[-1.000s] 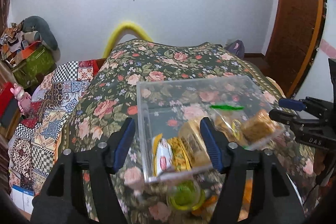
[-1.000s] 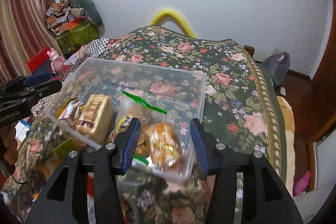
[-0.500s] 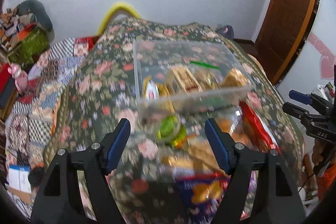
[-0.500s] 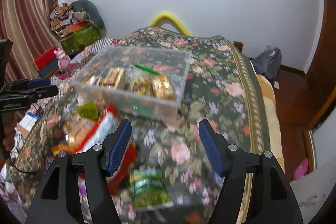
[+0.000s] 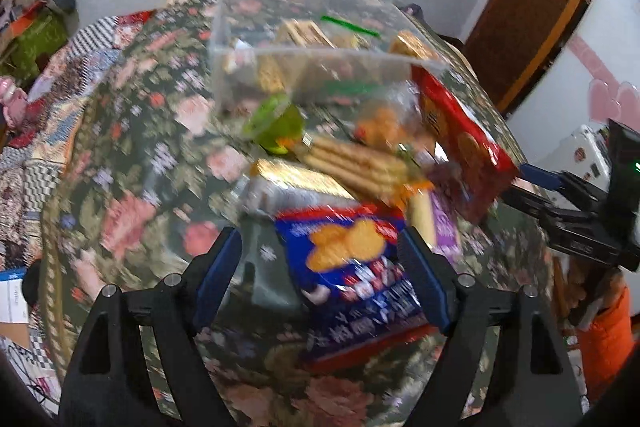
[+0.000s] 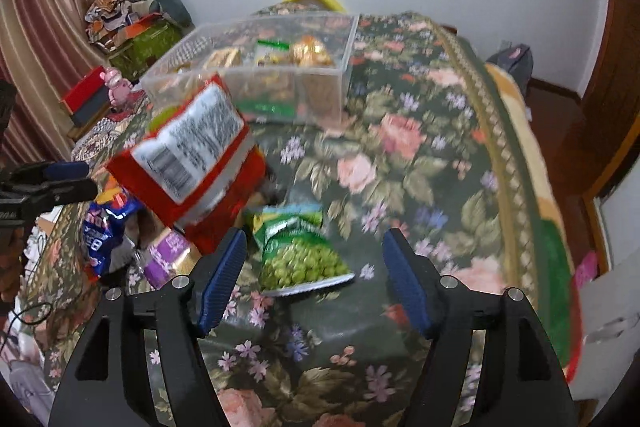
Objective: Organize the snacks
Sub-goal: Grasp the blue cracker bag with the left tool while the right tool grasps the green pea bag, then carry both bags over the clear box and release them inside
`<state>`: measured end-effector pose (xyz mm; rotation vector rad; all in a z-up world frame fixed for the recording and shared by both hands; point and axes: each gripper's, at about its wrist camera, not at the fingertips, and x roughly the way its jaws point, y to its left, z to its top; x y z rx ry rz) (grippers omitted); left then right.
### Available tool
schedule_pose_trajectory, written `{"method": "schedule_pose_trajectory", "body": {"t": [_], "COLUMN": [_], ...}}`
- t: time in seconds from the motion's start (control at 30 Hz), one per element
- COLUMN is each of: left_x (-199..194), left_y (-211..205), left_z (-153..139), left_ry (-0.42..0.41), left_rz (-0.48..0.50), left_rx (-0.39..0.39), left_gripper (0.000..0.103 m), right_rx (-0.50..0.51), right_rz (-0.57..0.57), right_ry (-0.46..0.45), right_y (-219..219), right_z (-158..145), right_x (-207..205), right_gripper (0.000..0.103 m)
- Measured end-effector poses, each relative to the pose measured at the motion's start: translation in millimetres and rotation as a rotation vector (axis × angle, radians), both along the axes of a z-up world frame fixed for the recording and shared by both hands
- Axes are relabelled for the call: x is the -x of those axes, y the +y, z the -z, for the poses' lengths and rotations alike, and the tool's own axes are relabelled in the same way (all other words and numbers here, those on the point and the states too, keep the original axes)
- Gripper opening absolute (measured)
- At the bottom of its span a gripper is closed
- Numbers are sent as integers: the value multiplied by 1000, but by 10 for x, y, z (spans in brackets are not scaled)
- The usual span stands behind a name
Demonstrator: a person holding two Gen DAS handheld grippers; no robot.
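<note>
**Both tools wide over the snack pile**

The left tool (image 5: 320, 279) gapes wide, empty, a blue biscuit packet (image 5: 352, 267) between its fingers. The right tool (image 6: 312, 279) gapes wide too, a green pea bag (image 6: 298, 255) lying between. The clear box (image 6: 260, 67) holding snacks sits far on the bed (image 6: 400, 147).

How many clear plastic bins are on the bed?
1. The clear plastic bin sits on the floral bedspread beyond the loose snack pile, already holding several snacks. No other shows.
</note>
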<state>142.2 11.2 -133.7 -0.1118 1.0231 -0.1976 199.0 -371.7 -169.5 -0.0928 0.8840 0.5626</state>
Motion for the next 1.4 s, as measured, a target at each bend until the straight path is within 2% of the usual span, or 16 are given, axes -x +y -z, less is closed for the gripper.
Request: {"method": "schedule_pose_trajectory", "body": {"t": [0.27,0.4,0.47,0.57,0.67,0.73,0.83,1.03,1.4], "left_x": [-6,-24,-15,3,19,23,12,112,-29], "left_y": [-133,-184,-185,-158,-72,7,116,298,418], "left_z": [303,489,528,528,517,509,506,341,-268], "left_ry": [71,104,86,53,24,15,8,-20,-161], "left_rz": [28,45,40,37,10,-15,-46,-108,-163], "left_rx": [32,1,-24,-32,-25,-18,-11,-1,-5], "left_gripper": [82,82,82,82,71,66,62,61,61], "right_rx": [1,32,39,56,49,45,25,15,-9], "right_rz": [-15,-38,-44,-39,-30,-29,-30,-18,19], "right_ry": [58,58,67,33,24,17,29,45,-58], "right_y": [113,198,230,263,279,281,266,187,65], "right_z": [235,342,388,399,413,399,396,357,-94], "right_x": [-68,-83,-92,-64,-76,-67,-106,-110,-219], "right_gripper": [68,67,67,65,59,49,47,47,47]}}
